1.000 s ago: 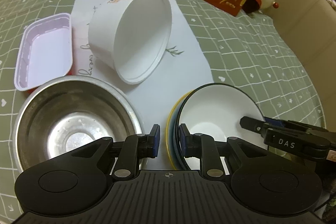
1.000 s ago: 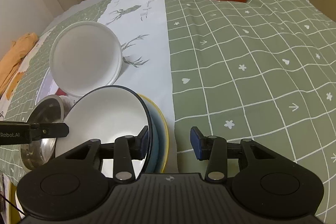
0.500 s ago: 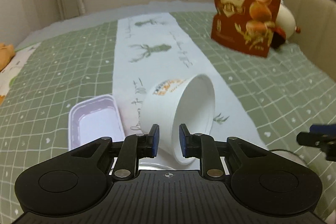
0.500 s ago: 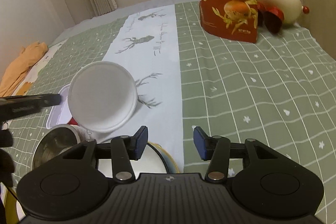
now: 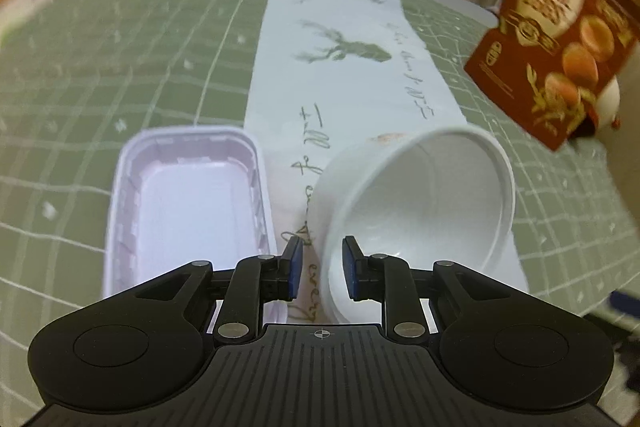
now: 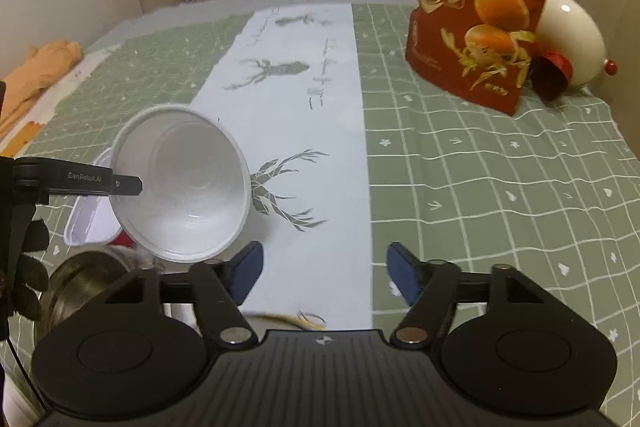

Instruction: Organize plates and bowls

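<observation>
Over the table runner [image 6: 304,131], I am opening my right gripper [image 6: 322,277], now empty after leaving the stacked bowls; my left gripper [image 5: 319,269], narrowly parted and closing on nothing, is nearing the tipped white paper bowl [image 5: 416,211], my likely next pickup.

A table under a green grid-patterned cloth [image 6: 480,187] carries a white runner with printed deer [image 6: 312,131]. On it lie a tipped white paper bowl [image 5: 416,203], a lilac rectangular plastic tray [image 5: 188,203], a steel bowl [image 6: 80,287] and an upright red quail-egg bag [image 6: 476,7].
</observation>
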The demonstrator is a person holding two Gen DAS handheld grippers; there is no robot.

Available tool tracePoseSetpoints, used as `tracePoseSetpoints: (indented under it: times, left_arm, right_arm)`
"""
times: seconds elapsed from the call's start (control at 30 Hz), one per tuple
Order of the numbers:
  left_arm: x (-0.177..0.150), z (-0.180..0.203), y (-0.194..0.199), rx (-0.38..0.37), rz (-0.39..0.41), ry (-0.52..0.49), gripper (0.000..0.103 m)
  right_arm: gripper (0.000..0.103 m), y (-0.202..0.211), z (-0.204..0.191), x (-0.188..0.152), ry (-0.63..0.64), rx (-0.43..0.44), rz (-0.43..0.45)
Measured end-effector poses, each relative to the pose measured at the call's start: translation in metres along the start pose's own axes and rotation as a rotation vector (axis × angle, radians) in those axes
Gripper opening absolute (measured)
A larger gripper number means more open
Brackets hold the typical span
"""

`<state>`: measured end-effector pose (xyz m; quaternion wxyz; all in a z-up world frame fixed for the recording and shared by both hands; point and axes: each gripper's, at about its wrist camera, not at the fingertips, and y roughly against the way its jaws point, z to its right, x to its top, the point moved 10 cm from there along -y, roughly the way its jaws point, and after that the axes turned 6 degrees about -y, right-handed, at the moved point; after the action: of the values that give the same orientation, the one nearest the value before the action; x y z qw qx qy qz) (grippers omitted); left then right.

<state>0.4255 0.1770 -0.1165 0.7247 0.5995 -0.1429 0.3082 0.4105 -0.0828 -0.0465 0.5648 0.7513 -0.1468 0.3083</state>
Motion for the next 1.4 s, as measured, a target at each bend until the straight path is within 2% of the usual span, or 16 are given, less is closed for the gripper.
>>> tracePoseSetpoints:
  times: [0.1,0.23,0.43,0.57,0.63,0.73,0.83,0.97,1.1,1.23,1.4]
  left_arm:
    - [0.009,-0.008,-0.013,-0.054,-0.018,0.021,0.024]
    - [0.024,-0.013,-0.027,-0.172,-0.05,0.053,0.025]
    - [0.034,-0.019,-0.036,-0.241,-0.001,0.03,0.025]
    - [0.03,-0.027,-0.038,-0.256,-0.001,0.021,0.025]
    - [0.029,-0.034,-0.041,-0.236,0.01,0.026,0.025]
    - [0.028,-0.036,-0.043,-0.262,-0.003,0.042,0.025]
    - [0.029,-0.036,-0.041,-0.264,0.011,0.039,0.025]
    - [0.028,-0.035,-0.042,-0.277,0.013,0.036,0.025]
    - [0.026,-0.036,-0.042,-0.279,0.013,0.034,0.025]
    - [0.027,-0.037,-0.043,-0.282,0.015,0.041,0.025]
    - [0.027,-0.039,-0.044,-0.288,0.018,0.053,0.025]
  right_arm:
    - [0.07,-0.02,-0.017,0.008,0.009,0.001,-0.081]
    - [0.07,-0.031,-0.038,0.024,-0.017,0.028,-0.11]
    - [0.07,-0.054,-0.056,0.044,-0.07,-0.01,-0.153]
    - [0.07,-0.076,-0.069,0.05,-0.051,-0.061,-0.18]
    - [0.07,-0.085,-0.074,0.053,-0.019,-0.09,-0.178]
    - [0.07,-0.092,-0.086,0.057,0.006,-0.077,-0.171]
    - [0.072,-0.089,-0.096,0.064,0.031,-0.068,-0.128]
    - [0.072,-0.087,-0.1,0.074,0.097,-0.123,-0.063]
    - [0.072,-0.102,-0.093,0.084,0.02,-0.11,-0.093]
    - [0.061,-0.127,-0.083,0.081,-0.063,-0.111,-0.146]
    - [0.06,-0.159,-0.086,0.072,-0.136,-0.088,-0.214]
